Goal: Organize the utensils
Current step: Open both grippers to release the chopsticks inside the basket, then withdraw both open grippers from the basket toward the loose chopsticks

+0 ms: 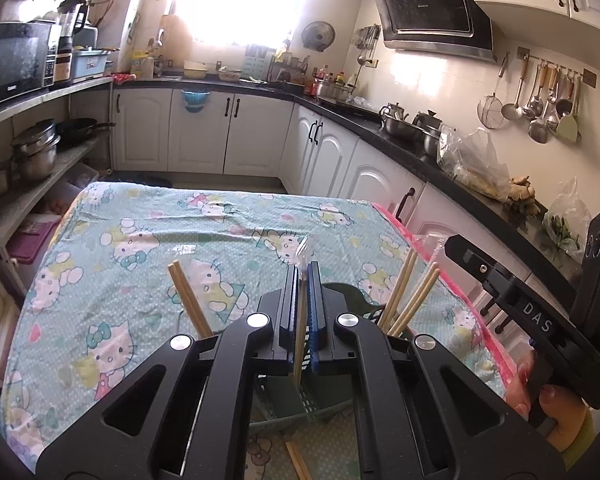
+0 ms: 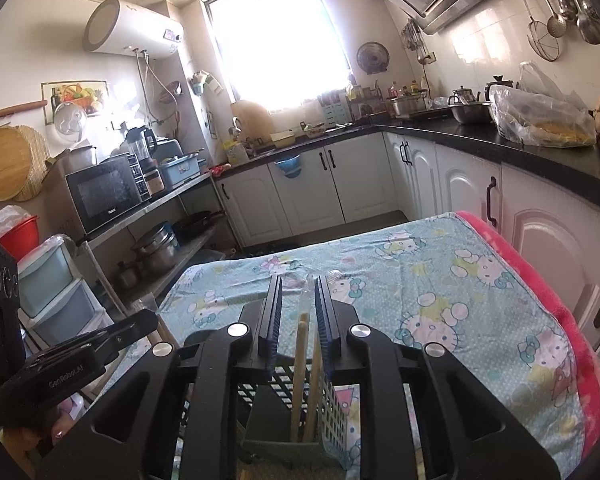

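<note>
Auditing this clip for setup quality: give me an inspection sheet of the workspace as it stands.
Surface: table under turquoise cartoon-cat cloth, pink blanket showing at one edge.
Job's things: dark green slotted plastic holder with wooden chopsticks standing in it; one loose chopstick lying on the cloth.
Clutter: nothing seen on the cloth.
Grippers: left gripper shut on a held chopstick; right gripper open, two chopsticks standing between its jaws.
Cables: nothing seen.
Surroundings: black countertop with clear plastic bags and steel pots; black microwave; hanging metal ladles.
</note>
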`<state>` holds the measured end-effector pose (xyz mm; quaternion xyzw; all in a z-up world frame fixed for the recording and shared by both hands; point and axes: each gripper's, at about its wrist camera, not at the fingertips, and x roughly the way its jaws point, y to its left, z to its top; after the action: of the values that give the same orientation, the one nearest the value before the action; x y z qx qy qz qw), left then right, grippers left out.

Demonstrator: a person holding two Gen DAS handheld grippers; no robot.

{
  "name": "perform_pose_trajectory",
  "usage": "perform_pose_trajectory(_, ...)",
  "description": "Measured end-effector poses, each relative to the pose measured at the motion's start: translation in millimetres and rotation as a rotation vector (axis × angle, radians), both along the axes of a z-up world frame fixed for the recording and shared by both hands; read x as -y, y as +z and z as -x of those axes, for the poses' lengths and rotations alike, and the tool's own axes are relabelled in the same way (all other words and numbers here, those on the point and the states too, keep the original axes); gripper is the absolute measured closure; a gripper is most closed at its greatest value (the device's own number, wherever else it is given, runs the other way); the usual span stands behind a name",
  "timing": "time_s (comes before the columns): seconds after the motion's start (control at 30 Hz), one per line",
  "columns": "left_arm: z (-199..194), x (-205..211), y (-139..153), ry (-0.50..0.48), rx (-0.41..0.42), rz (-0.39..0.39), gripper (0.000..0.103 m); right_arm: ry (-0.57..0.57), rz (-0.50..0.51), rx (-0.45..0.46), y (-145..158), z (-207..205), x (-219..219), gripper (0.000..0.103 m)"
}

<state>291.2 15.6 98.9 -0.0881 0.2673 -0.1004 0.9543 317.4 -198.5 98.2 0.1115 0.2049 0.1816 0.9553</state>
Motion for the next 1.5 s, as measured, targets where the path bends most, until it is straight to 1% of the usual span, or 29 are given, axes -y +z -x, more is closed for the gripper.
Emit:
perform_pose_trajectory(0.07,2,0,0,0.001,0.0,0.003,0.102,-0.001,0.006,-0.002,0,3,0,0.086)
perform_pose_trajectory(0.13,3,-1,0,0.003,-0.001,0.005,0.1,0.002,0.009,-0.005,-1,5,1,0.082)
perform_pose_trajectory(0.2,4,-1,-1,0.005,-0.006,0.008,0.097,0.0,0.016,-0.007,-2,8,2,0.078)
perform_pose_trajectory(0.33,7,-3,-3,0.007,-0.012,0.017,0.095,-0.004,0.016,-0.012,-4,12,5,0.074)
perform_pose_trajectory(0.5,12,-4,-3,0.006,-0.005,0.022,0.085,-0.005,0.017,-0.012,-5,19,7,0.069)
perform_pose_trajectory(0.73,19,-3,-3,0.004,-0.002,0.031,0.079,0.002,0.037,-0.018,-8,26,9,0.063)
perform_pose_trajectory(0.8,22,-4,-2,0.004,0.002,0.037,0.073,0.005,0.042,-0.021,-9,29,9,0.062)
perform_pose_trajectory(0.97,32,-5,-1,0.004,0.004,0.043,0.062,0.016,0.053,-0.036,-12,34,11,0.06)
perform_pose_trajectory(1.07,37,-7,0,0.002,0.004,0.049,0.059,0.021,0.058,-0.044,-14,38,14,0.06)
perform_pose_trajectory(1.2,47,-8,1,-0.005,0.009,0.051,0.05,0.025,0.065,-0.047,-15,44,17,0.058)
perform_pose_trajectory(1.33,55,-7,-2,-0.012,0.0,0.053,0.045,0.023,0.07,-0.056,-19,50,23,0.056)
perform_pose_trajectory(1.5,66,-5,-10,-0.012,-0.012,0.053,0.033,0.02,0.078,-0.083,-28,57,31,0.055)
